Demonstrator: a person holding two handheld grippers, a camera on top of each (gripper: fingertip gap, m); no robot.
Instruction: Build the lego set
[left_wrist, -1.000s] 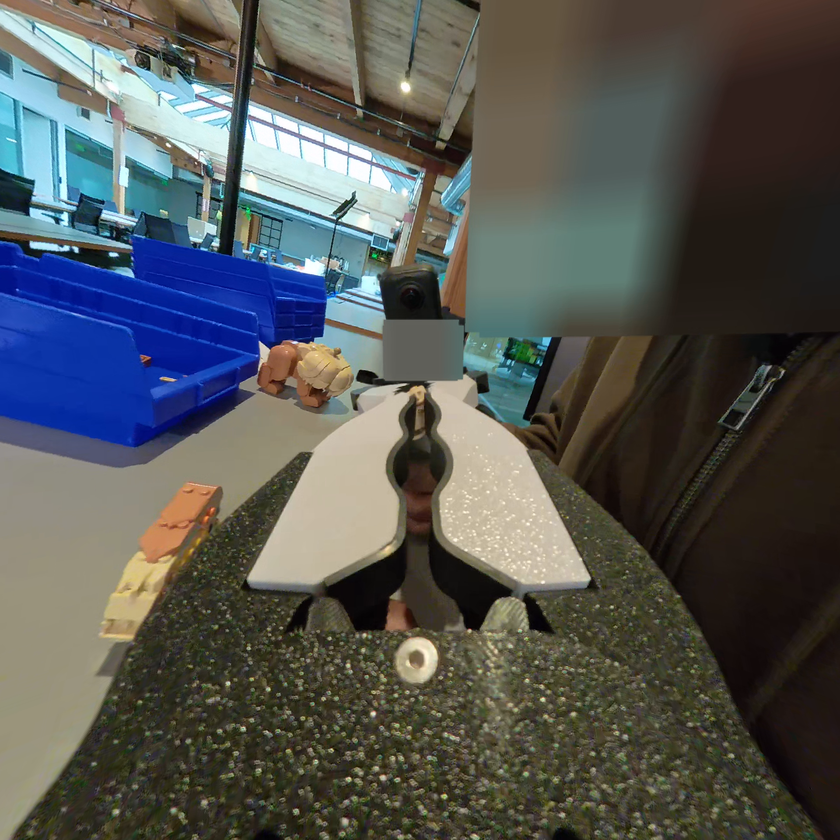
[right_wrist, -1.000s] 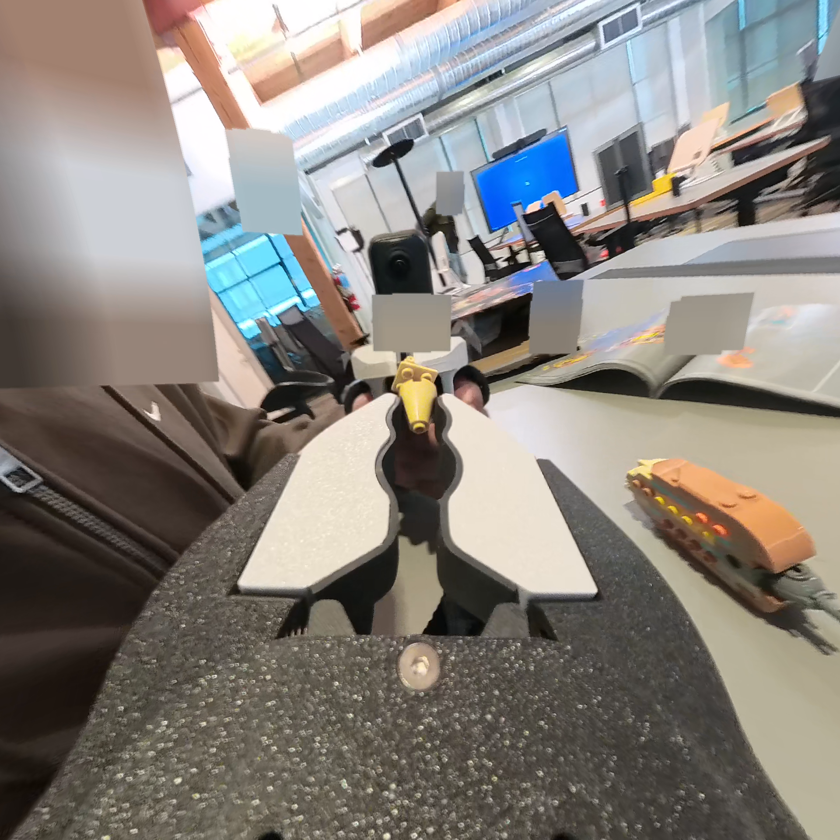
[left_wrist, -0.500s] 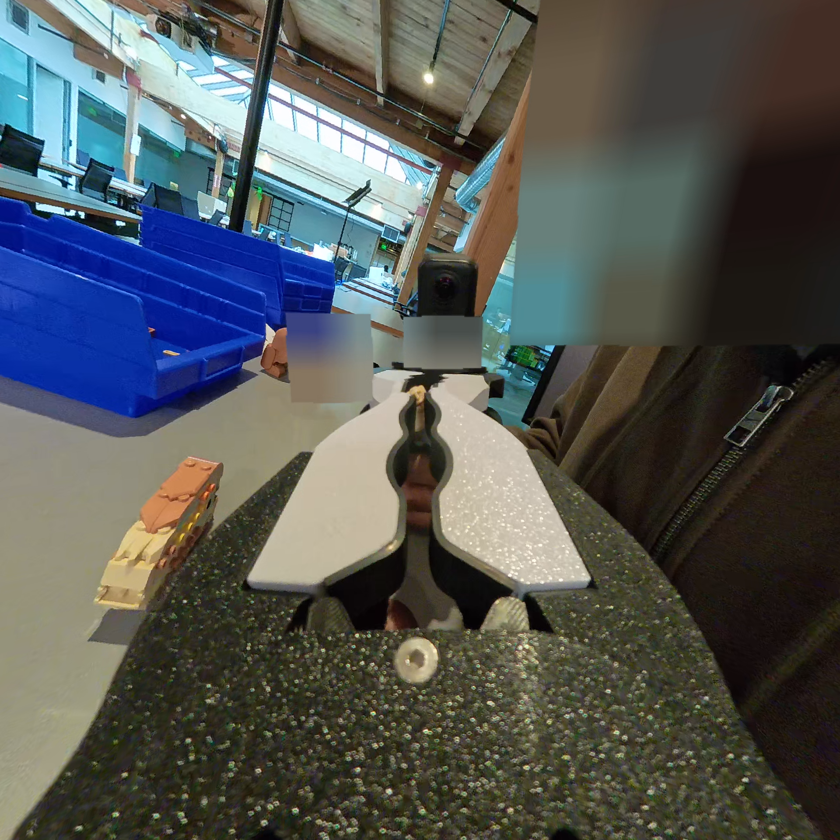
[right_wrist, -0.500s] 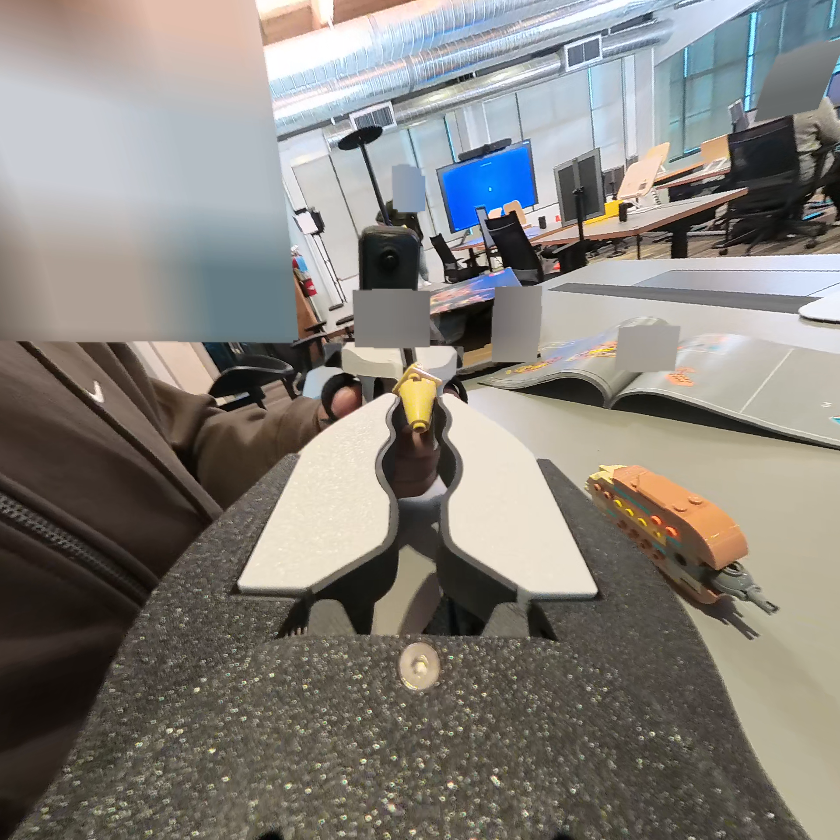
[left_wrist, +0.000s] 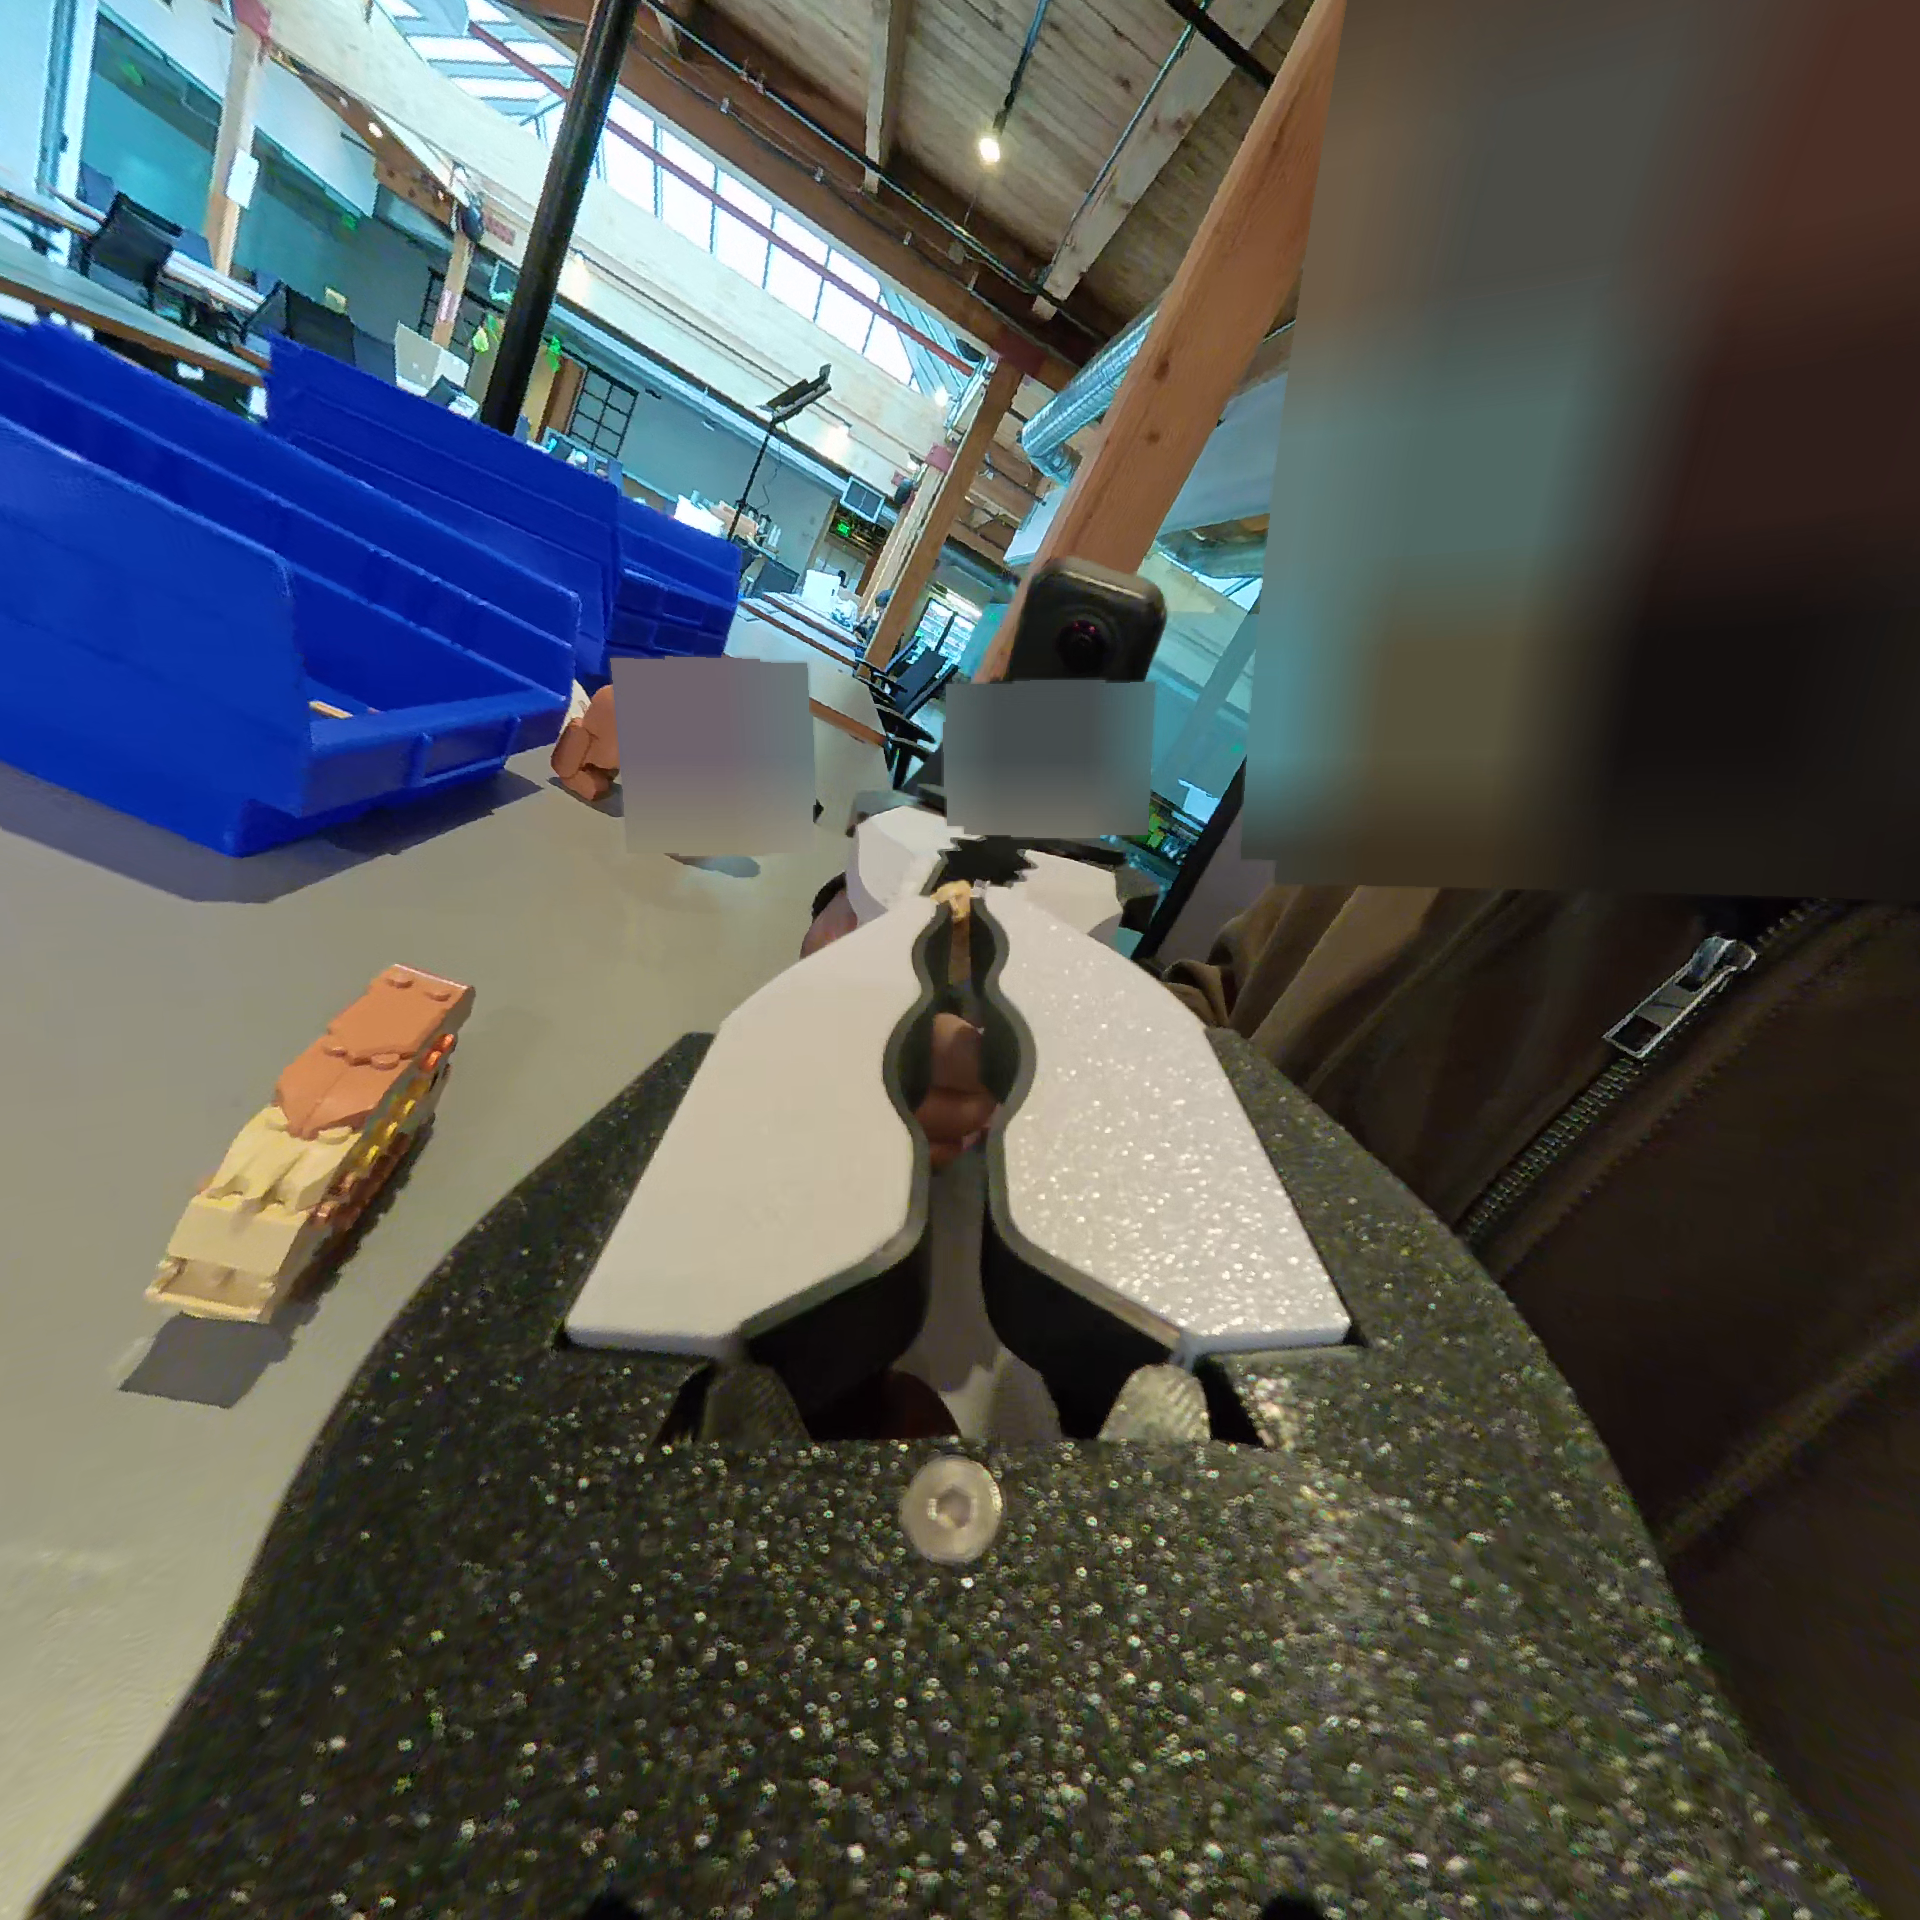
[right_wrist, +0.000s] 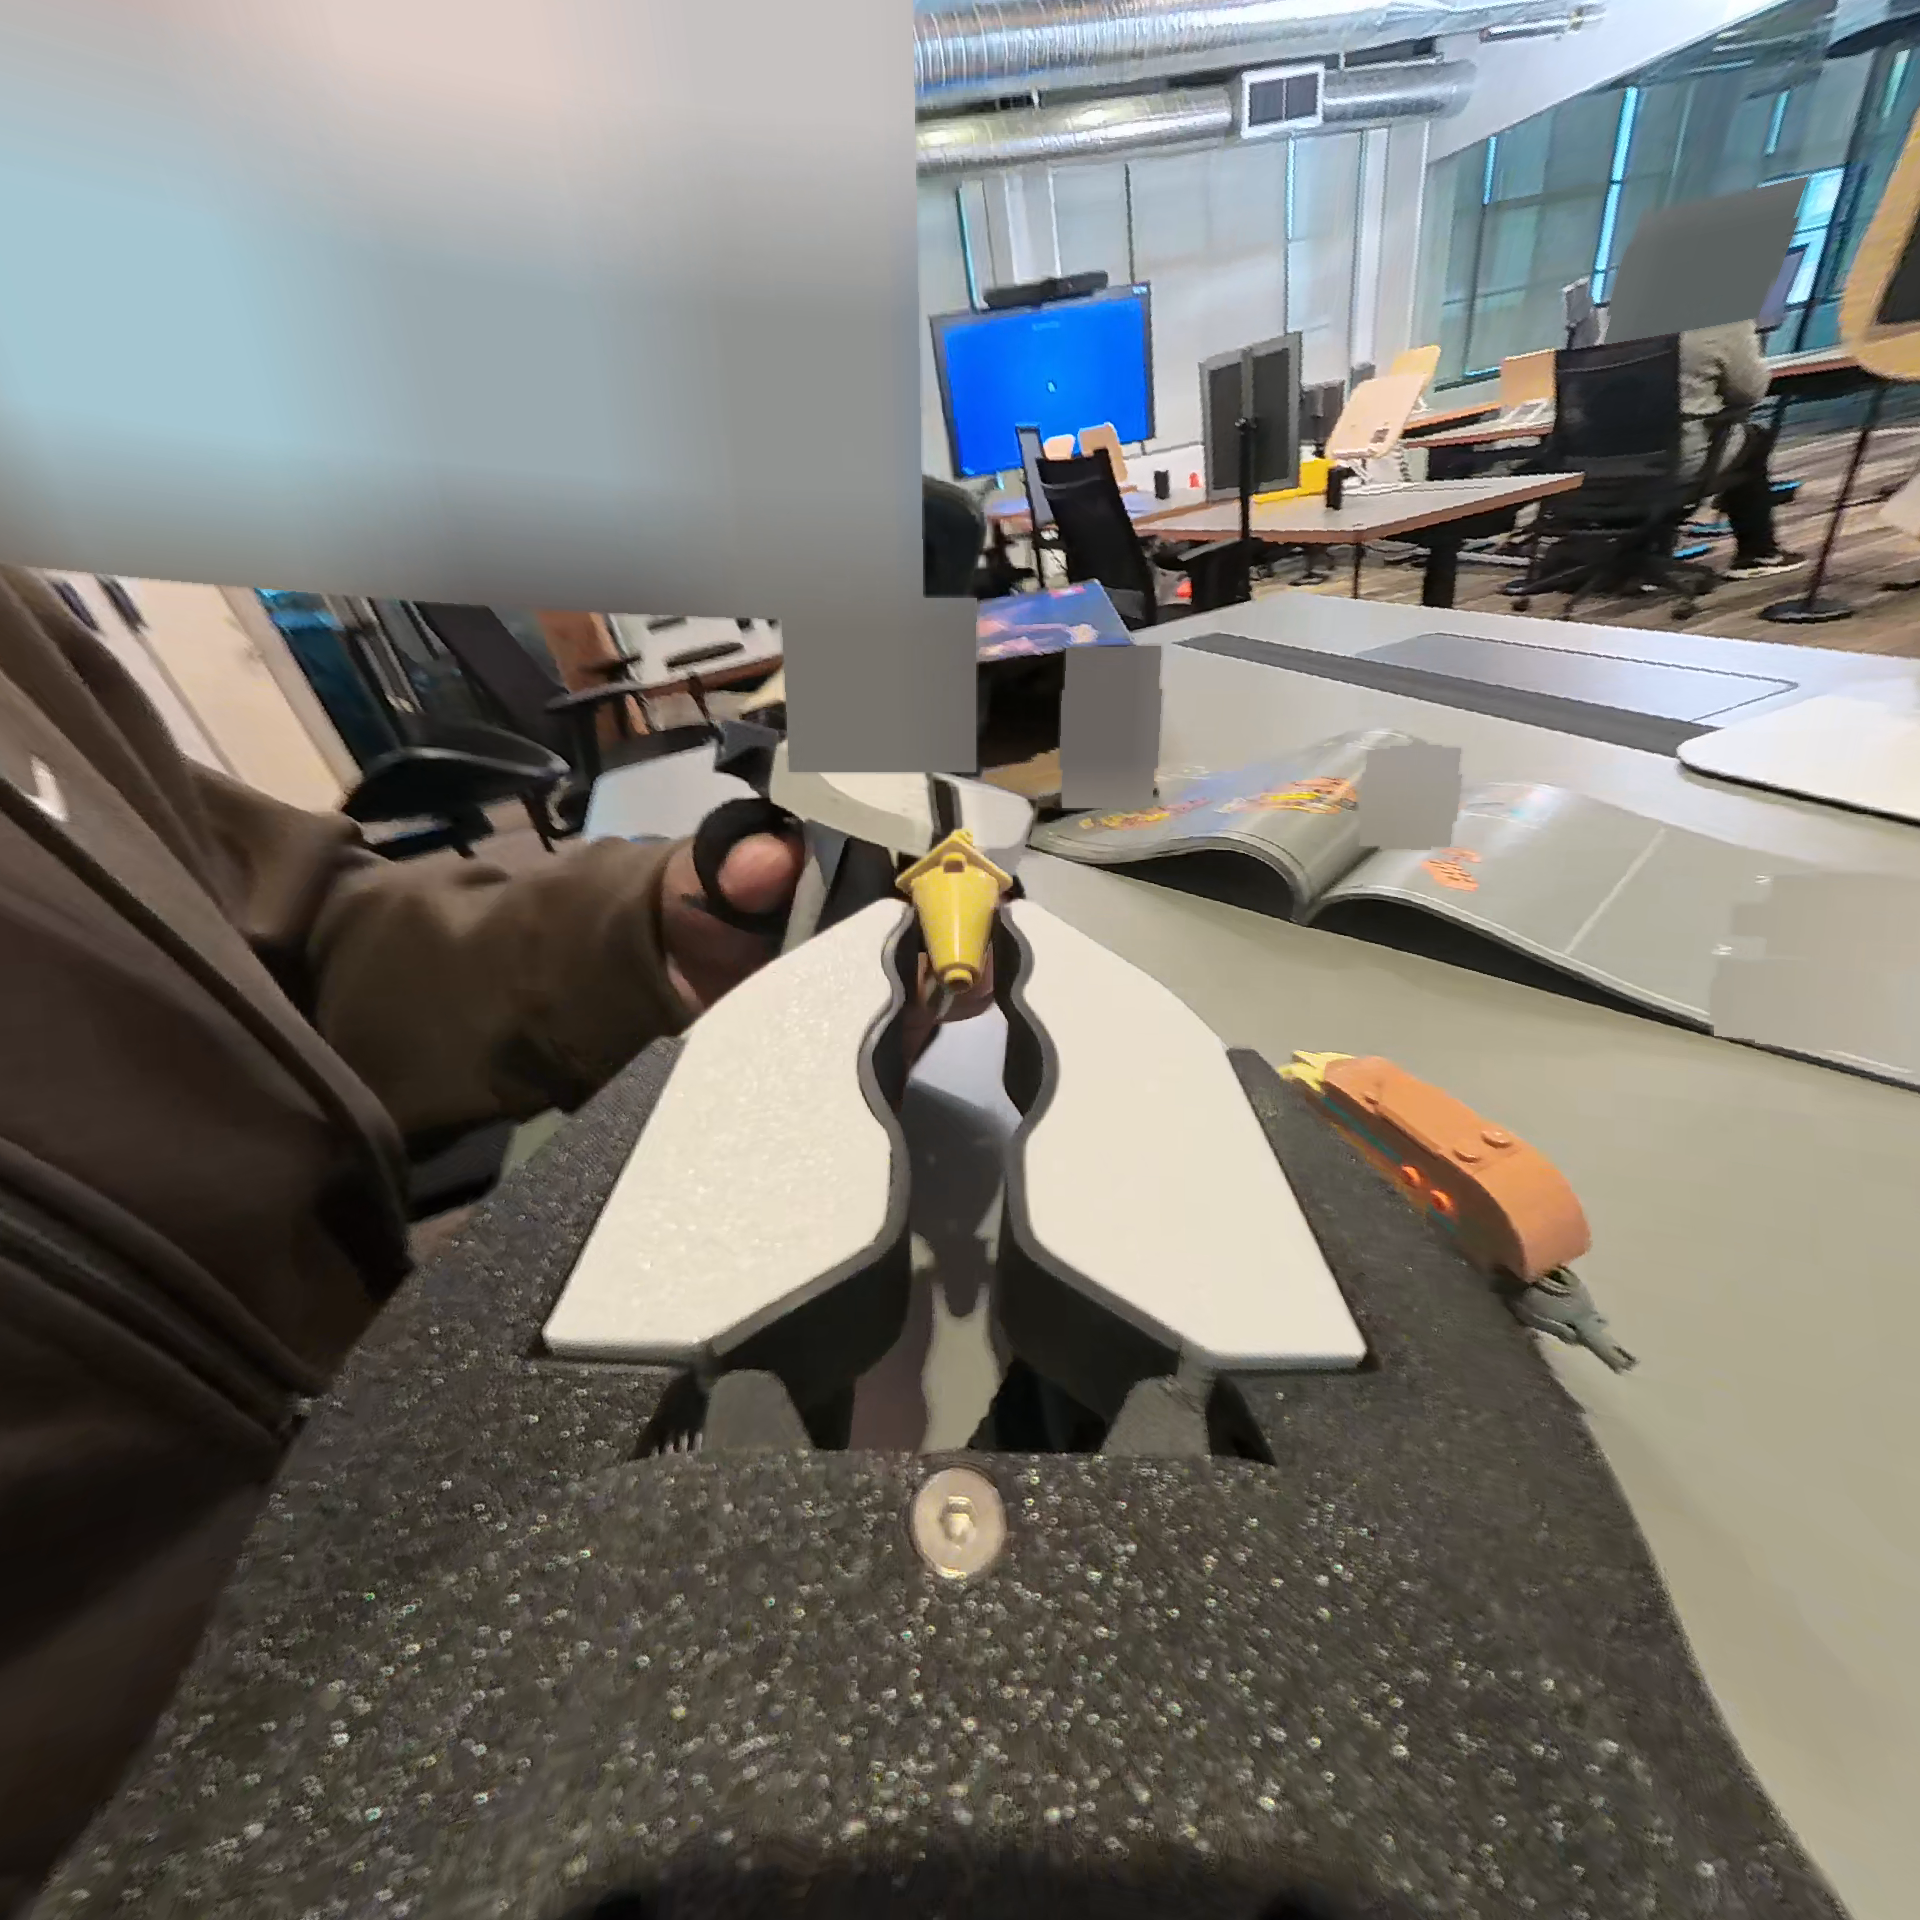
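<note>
Right gripper (right_wrist: 951, 925): jaws closed on a yellow cone piece (right_wrist: 953, 914), wide end pointing away at 12 o'clock. Left gripper (left_wrist: 958, 914): jaws pressed together on a thin tan piece (left_wrist: 958, 906), too small to identify. The 2 grippers face each other tip to tip above the grey table (left_wrist: 156, 997).

Built so far: 1 orange-and-tan sub-assembly (left_wrist: 312, 1132) lying on the table at 9 o'clock of the left gripper; in the right wrist view it sits at 3 o'clock. A second brown build (left_wrist: 584, 750) near the blue bins (left_wrist: 260, 665), partly hidden. Instruction booklet (right_wrist: 1507, 894) open at 2 o'clock.

Judgement: mid-build. The 2 held pieces look about to be mated; attaching them to a sub-assembly remains.
</note>
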